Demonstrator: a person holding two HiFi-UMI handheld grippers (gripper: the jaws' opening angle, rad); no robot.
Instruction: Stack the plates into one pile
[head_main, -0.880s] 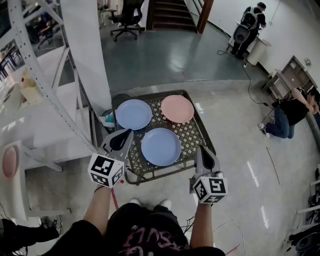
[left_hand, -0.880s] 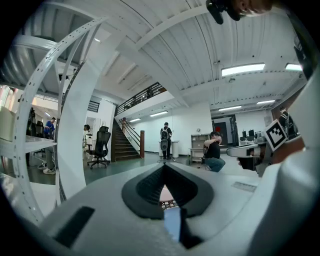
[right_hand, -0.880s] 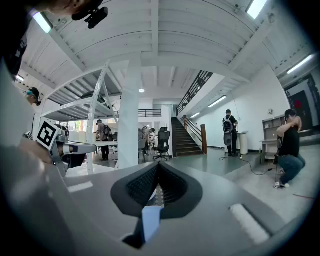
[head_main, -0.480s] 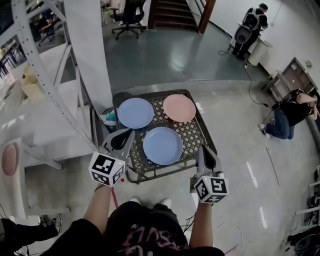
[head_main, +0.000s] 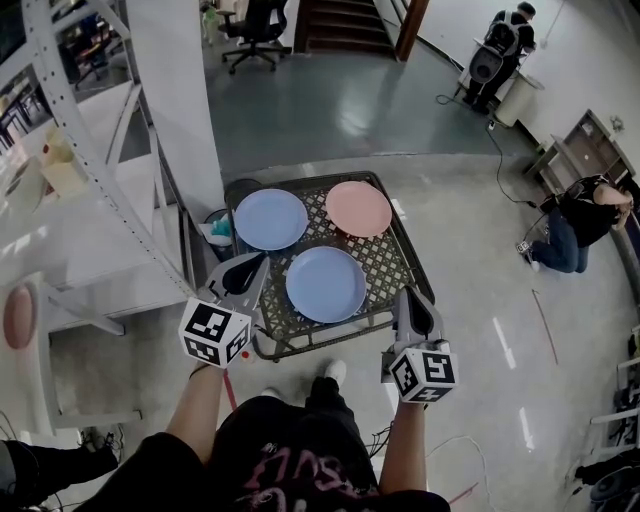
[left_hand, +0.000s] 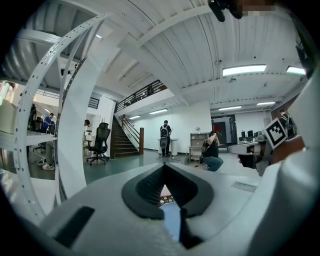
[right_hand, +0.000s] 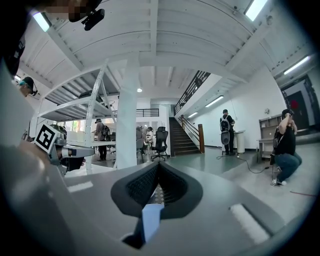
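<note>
Blue, blue and pink, all lying apart on the dark lattice surface, nothing stacked yet: far blue plate back left, pink plate back right, near blue plate front and centre. Left hand-held gripper hovers over the front left edge, right hand-held gripper by the front right corner, both pinched closed and empty.

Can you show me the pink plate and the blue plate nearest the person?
Round pink plate (head_main: 358, 208): head view, middle of the plate.
Round blue plate nearest the person (head_main: 326, 284): head view, middle of the plate.
</note>
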